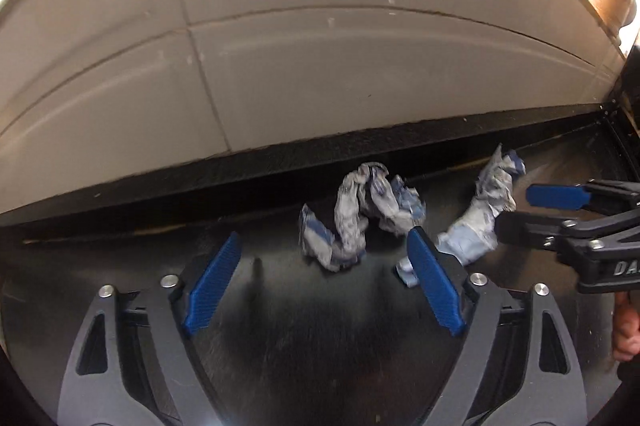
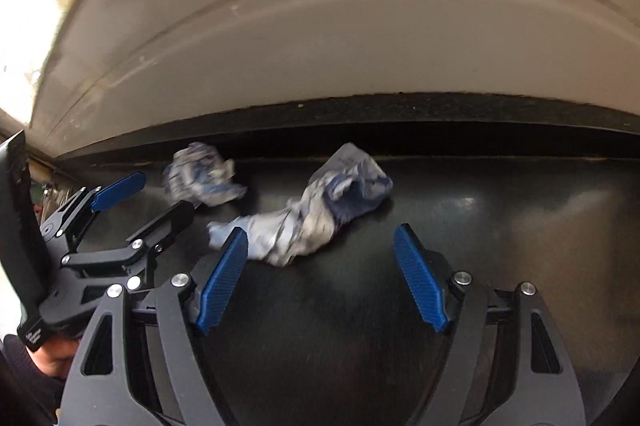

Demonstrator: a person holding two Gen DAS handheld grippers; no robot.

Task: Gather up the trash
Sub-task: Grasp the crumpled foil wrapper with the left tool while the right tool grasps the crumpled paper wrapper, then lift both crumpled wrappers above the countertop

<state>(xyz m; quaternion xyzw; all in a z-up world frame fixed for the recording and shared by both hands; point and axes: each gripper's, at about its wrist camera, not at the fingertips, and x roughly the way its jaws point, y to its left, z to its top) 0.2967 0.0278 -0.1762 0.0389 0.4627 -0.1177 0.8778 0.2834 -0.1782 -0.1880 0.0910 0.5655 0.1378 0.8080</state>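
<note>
Two crumpled blue-and-white wrappers lie on a black surface. One wrapper (image 1: 360, 214) sits just beyond my open, empty left gripper (image 1: 324, 246); it also shows in the right wrist view (image 2: 202, 177). The other wrapper (image 1: 480, 214) lies to its right, in front of my open, empty right gripper (image 2: 320, 246), partly behind that gripper's left finger; it shows in the right wrist view (image 2: 316, 209). The right gripper (image 1: 516, 211) enters the left wrist view from the right, beside this wrapper. The left gripper (image 2: 164, 195) shows at the left of the right wrist view.
The black surface (image 1: 304, 326) ends in a raised black rim (image 1: 240, 177) just past the wrappers. Beyond it lies a beige tiled floor (image 1: 320, 65). A black upright edge (image 1: 628, 97) stands at the far right.
</note>
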